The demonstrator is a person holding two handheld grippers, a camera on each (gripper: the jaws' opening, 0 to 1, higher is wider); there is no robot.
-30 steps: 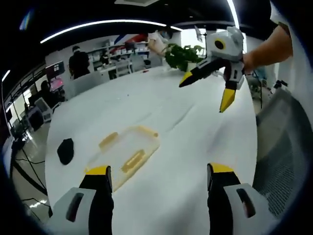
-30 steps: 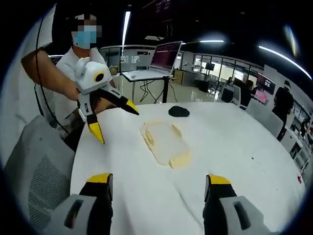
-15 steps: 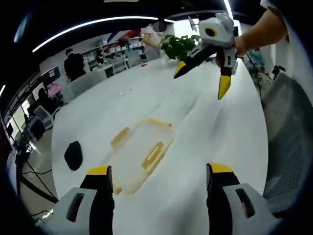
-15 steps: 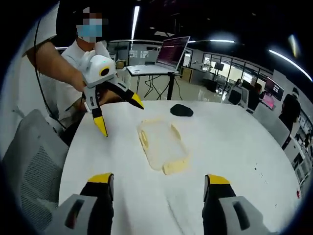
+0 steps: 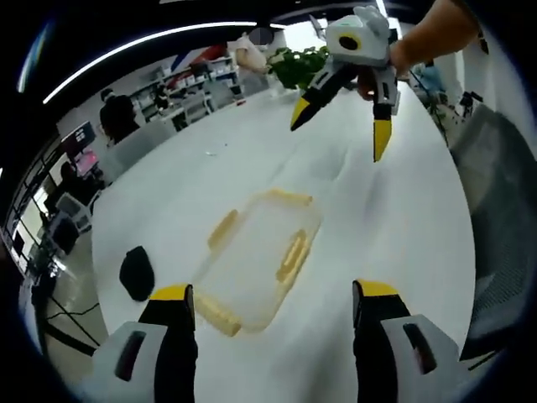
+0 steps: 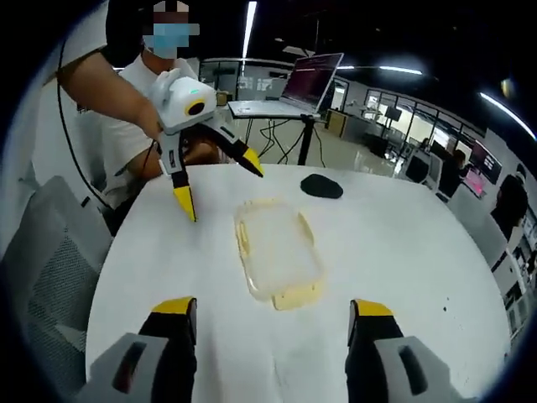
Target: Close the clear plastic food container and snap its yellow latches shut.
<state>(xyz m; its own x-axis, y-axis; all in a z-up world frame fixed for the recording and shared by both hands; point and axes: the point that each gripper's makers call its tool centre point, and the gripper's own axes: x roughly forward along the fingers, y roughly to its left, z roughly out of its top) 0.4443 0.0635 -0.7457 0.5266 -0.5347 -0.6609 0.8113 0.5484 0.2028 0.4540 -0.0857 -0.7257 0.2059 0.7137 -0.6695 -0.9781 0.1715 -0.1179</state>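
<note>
container: the clear plastic food container lies flat on the white table, between the two tongs and near the table's middle; its lid appears to rest on it already, though whether it is pressed home cannot be told
latches: yellow latches line its sides and ends; one on a long side in the left gripper view, another at the near end in the right gripper view; they seem to sit outward and unsnapped, a judgement only
left tongs: the left tongs hang above the table just beside the container's far end in the right gripper view; jaws spread wide, holding nothing; likely poised so a tip can press a latch down
right tongs: the right tongs hover over the table beyond the container in the left gripper view; jaws wide apart and empty; placed opposite the left, probably to work from both ends
other things: a black object lies on the table well apart from the container; a grey mesh chair stands at the table's edge
step: approach, with no contact yet
</note>
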